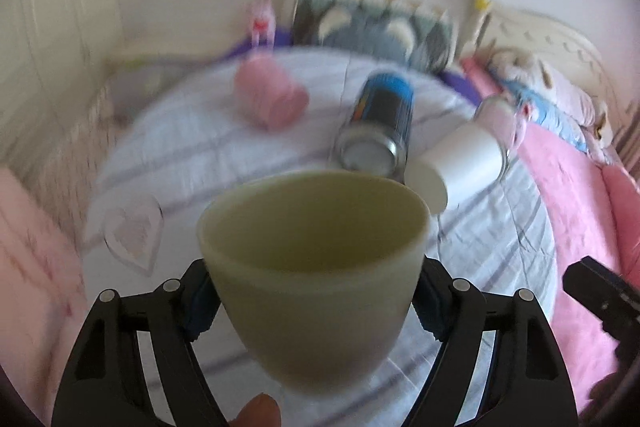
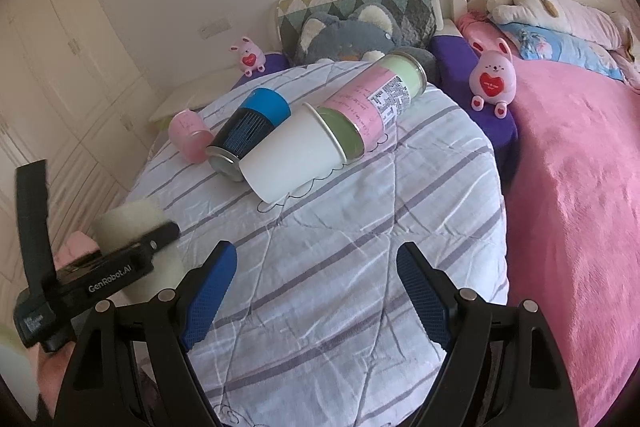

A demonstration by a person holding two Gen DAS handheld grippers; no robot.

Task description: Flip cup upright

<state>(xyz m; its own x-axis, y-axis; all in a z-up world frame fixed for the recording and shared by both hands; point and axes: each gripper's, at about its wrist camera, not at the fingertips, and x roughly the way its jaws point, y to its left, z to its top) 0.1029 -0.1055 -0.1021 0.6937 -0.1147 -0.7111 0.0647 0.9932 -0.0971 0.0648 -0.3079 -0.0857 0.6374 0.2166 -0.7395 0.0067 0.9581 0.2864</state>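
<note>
Clearly the main hazard is a slip: the left gripper (image 1: 316,303) is clamped on the pale cream, tapered plastic cup (image 1: 314,267) low on its narrowing wall, so the blue pads bear on a sloped, smooth surface, and any quick twist or loosening could let the cup squirt upward out of the jaws. The left wrist view is smeared with motion blur (a sign the hand is moving fast), which makes that more likely in my judgement. A second risk comes at set-down: the striped white quilt (image 2: 360,227) is soft and wrinkled, so a cup released at a tilt may topple again, or roll into the fallen containers ahead.

Relative to the left gripper, the cup sits directly between the fingers, mouth facing up and slightly forward, its base down towards the palm side; it looks held clear of the quilt, though I cannot tell by how much. Ahead of it lie a blue-and-black metal can (image 1: 378,125), a white paper cup (image 1: 456,167) and a pink translucent tumbler (image 1: 270,99), all on their sides.

The right gripper (image 2: 316,297) has its fingers spread apart and holds nothing, with the cream cup off to its left.
</note>
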